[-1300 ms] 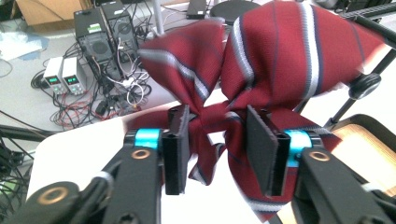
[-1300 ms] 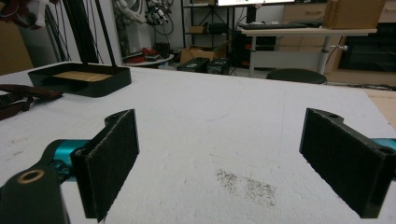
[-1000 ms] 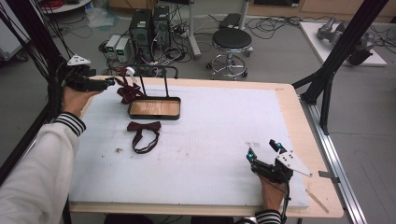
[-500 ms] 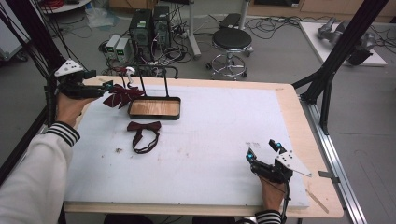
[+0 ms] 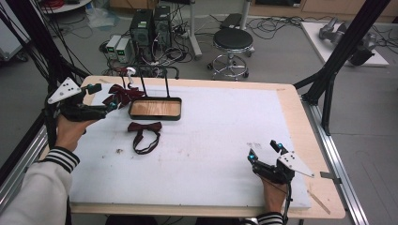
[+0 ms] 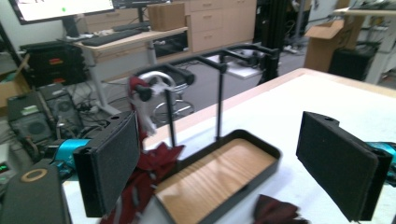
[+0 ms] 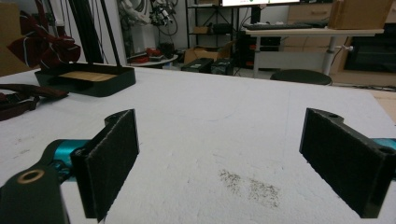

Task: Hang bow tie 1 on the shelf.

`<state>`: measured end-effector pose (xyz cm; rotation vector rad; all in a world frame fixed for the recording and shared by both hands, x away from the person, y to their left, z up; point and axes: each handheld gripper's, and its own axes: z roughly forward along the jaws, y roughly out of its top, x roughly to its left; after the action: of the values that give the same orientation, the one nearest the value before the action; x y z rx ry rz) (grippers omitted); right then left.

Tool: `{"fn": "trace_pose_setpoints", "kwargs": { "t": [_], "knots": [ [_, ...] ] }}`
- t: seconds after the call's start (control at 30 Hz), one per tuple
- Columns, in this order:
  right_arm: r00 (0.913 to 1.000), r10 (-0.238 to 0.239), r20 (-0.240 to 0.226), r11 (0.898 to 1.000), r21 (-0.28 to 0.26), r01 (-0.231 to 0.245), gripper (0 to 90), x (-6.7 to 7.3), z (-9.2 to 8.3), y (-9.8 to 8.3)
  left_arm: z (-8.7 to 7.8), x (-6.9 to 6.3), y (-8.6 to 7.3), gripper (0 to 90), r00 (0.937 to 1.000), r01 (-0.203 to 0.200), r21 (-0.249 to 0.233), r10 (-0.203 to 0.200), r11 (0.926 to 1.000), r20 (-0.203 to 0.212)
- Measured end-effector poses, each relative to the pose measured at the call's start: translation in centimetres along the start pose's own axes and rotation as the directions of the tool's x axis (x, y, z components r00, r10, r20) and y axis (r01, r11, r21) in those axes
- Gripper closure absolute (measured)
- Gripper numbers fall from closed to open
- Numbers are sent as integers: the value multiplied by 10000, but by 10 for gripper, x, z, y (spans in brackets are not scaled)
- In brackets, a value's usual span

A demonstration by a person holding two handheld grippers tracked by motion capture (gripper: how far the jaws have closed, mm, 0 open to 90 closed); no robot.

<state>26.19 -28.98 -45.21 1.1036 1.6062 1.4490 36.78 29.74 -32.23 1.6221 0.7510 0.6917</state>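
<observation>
Left tool (image 5: 104,107) has its jaws wide apart, right beside the striped bow tie (image 5: 120,94) hanging at the tray's (image 5: 155,108) left end, its strap running straight up to the rack (image 5: 155,75). Right tool (image 5: 264,152) gapes too, over the desk (image 5: 225,131).

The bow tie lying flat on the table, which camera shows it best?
The high view: the bow tie and its strap loop show whole. The left gripper view cuts it at the bottom edge; the right gripper view catches it edge-on at far left.

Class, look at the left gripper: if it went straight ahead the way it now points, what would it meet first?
Most likely the black tray with the wooden floor, which lies right between and ahead of the left gripper's open jaws. The dark red bow hangs beside one jaw; depth is unclear.
</observation>
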Motion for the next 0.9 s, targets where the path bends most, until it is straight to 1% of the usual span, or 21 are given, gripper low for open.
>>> {"fn": "trace_pose_setpoints", "kwargs": {
  "t": [0.03,0.07,0.1,0.17,0.2,0.3,0.33,0.37,0.43,0.47,0.5,0.6,0.67,0.73,0.77,0.8,0.9],
  "knots": [
    [10000,0,0,10000,0,0,111,0,0,0,-2,-3,-2,139,10000,67,-91,-66,9999,29],
    [10000,-2,1,10000,-24,2,110,0,0,0,-5,-8,-6,138,9997,150,-307,-145,9994,177],
    [10000,-13,21,10000,-28,13,110,0,0,0,-5,-8,-6,138,9997,150,-307,-145,9994,177],
    [10000,-34,19,10000,-20,34,111,0,0,0,-11,-16,-14,137,9987,286,-543,-262,9981,444],
    [10000,-13,12,10000,6,13,110,0,0,0,-11,-16,-14,137,9987,286,-543,-262,9981,444],
    [10000,-1,37,10000,13,1,110,0,0,0,-15,-24,-24,136,9963,322,-702,-265,9970,816],
    [10000,-24,31,10000,11,24,110,0,0,0,-17,-29,-30,137,9950,307,-758,-232,9967,976],
    [10000,-24,31,10000,11,24,110,0,0,0,-17,-29,-30,136,9950,307,-758,-232,9967,976],
    [10000,-3,55,10000,6,3,111,0,0,0,-19,-34,-35,136,9937,346,-760,-262,9965,1085],
    [10000,-30,57,10000,-9,30,111,0,0,0,-21,-39,-39,136,9931,276,-844,-177,9961,1160],
    [10000,-30,57,10000,-9,30,111,0,0,0,-21,-39,-39,136,9931,276,-844,-177,9961,1160],
    [10000,-17,62,10000,17,17,111,0,0,0,-24,-46,-44,137,9922,230,-912,-116,9956,1239],
    [10000,-13,57,10000,18,13,111,0,0,0,-25,-51,-48,137,9910,303,-1046,-163,9941,1331],
    [10000,-13,57,10000,20,13,111,0,0,0,-26,-52,-50,136,9909,340,-1034,-200,9941,1331],
    [10000,-11,59,10000,25,11,110,0,0,0,-26,-53,-51,136,9899,367,-1085,-213,9934,1400],
    [10000,-7,61,10000,27,6,110,0,0,0,-25,-56,-54,137,9899,314,-1057,-163,9939,1408],
    [10000,-18,68,10000,22,18,111,0,0,0,-25,-56,-57,136,9899,230,-1081,-75,9939,1414]
  ]
}}
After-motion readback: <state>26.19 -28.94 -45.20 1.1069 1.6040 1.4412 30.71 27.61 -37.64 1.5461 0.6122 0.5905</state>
